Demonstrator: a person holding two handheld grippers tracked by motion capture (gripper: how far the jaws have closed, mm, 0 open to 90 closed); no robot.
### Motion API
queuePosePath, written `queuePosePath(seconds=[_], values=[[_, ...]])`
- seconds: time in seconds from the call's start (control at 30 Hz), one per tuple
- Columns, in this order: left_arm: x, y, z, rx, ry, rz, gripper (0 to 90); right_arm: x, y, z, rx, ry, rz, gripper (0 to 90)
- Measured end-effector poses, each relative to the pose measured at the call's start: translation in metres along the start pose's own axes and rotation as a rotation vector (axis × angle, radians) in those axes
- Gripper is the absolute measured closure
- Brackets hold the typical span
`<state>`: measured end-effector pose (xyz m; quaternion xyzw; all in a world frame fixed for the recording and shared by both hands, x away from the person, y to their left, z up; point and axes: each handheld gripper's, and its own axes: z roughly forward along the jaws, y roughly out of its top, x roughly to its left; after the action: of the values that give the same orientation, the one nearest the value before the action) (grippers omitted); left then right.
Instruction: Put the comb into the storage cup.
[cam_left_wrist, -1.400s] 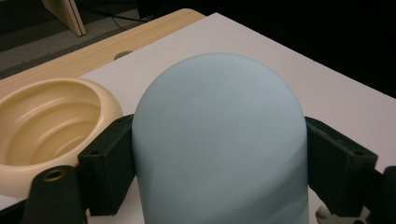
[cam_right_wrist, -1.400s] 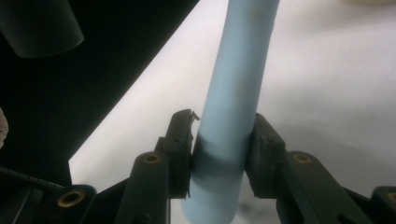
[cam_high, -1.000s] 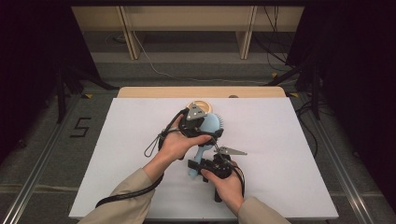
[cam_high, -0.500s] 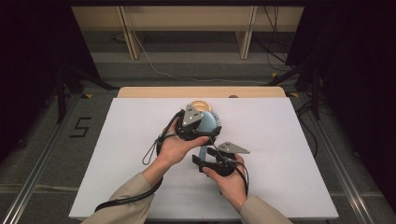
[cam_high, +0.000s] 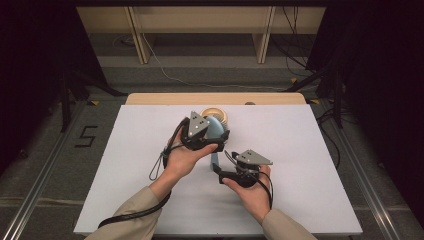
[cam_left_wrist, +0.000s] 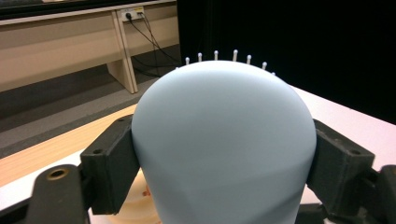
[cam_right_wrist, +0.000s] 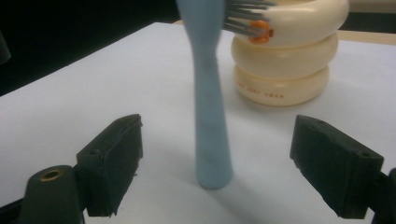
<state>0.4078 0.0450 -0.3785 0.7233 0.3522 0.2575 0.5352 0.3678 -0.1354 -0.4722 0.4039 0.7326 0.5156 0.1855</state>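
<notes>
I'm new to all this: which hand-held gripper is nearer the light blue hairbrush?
Left. The left hand-held gripper clamps the light blue hairbrush by its head. The right hand-held gripper has just opened; its jaws flank the handle without touching.

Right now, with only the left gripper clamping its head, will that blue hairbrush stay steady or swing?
Probably steady: the left gripper clamps the hairbrush head's broad sides. The rounded, smooth back might slip. The handle looks stiff and slim, so little droop.
</notes>
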Motion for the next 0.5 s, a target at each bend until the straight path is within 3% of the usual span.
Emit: queuePosePath(seconds=[0.5], values=[[0.008,0.001,-0.01,-0.038,0.036,-0.01,19.7,-0.035,0.002,-0.033,-0.025,-0.093,-0.056,17.3]])
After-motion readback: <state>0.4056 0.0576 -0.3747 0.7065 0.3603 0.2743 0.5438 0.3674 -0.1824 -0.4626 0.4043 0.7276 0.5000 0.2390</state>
